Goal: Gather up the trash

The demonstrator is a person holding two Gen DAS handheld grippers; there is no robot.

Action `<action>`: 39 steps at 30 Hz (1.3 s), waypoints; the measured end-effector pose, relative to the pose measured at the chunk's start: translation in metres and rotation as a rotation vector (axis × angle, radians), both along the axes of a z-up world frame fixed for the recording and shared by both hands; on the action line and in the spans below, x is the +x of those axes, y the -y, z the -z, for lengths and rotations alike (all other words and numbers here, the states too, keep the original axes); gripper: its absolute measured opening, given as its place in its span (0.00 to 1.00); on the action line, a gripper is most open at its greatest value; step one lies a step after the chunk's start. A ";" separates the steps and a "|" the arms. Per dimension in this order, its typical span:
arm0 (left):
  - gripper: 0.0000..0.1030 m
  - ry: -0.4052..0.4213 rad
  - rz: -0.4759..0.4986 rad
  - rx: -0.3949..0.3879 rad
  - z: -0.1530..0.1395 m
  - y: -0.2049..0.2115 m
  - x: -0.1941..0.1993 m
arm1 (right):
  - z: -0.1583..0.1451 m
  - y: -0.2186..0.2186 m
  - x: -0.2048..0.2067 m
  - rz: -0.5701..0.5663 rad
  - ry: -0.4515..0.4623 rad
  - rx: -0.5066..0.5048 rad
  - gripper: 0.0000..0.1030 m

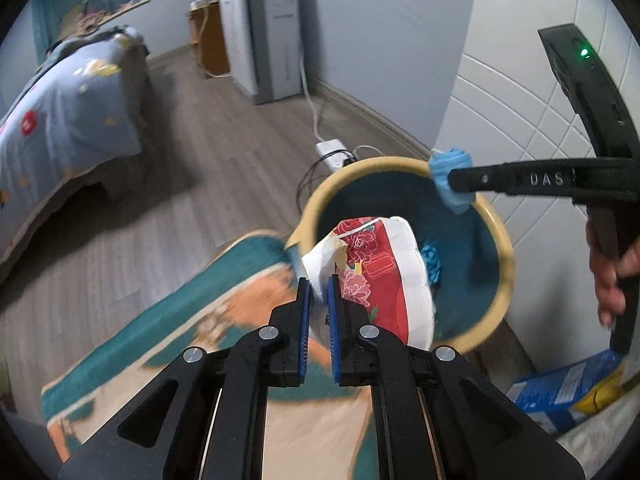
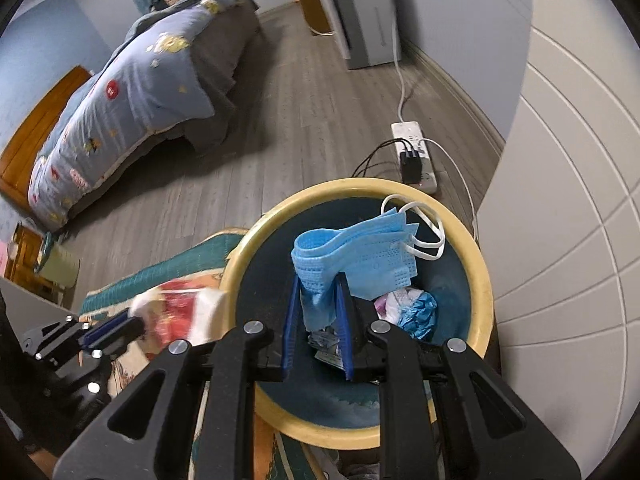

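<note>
- Left wrist view: the left claw pinches the corner of a red-flowered wrapper, held over the yellow-rimmed bin. The drop-off step seems in hand; next it likely needs only to let go.
- Right wrist view: the right claw grips a blue face mask above the bin's mouth, over trash already inside; release would follow.

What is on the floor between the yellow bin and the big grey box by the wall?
In the right wrist view, a white power strip with plugged-in black chargers lies between the bin and the grey unit.
</note>
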State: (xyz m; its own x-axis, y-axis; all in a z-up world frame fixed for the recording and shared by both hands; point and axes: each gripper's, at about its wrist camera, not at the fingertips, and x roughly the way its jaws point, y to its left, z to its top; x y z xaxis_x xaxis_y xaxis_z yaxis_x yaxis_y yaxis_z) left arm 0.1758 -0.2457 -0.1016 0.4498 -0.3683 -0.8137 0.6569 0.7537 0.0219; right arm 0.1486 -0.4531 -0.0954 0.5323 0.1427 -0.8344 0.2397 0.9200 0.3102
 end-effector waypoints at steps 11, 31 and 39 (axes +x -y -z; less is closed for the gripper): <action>0.64 0.007 -0.008 0.030 0.016 0.009 -0.002 | 0.011 0.012 0.001 0.031 -0.004 0.005 0.61; 0.95 0.088 -0.176 -0.056 -0.075 -0.053 -0.097 | -0.077 -0.025 -0.122 0.083 0.096 -0.154 0.94; 0.95 0.174 -0.189 -0.095 -0.089 -0.065 -0.123 | -0.083 -0.038 -0.144 0.079 0.114 -0.220 0.94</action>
State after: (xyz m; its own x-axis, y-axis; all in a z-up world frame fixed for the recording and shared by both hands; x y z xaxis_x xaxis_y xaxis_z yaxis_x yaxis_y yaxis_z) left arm 0.0533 -0.1806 -0.0128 0.6477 -0.3356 -0.6840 0.4972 0.8664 0.0457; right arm 0.0042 -0.4153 -0.0122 0.6267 -0.0813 -0.7750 0.2883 0.9482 0.1336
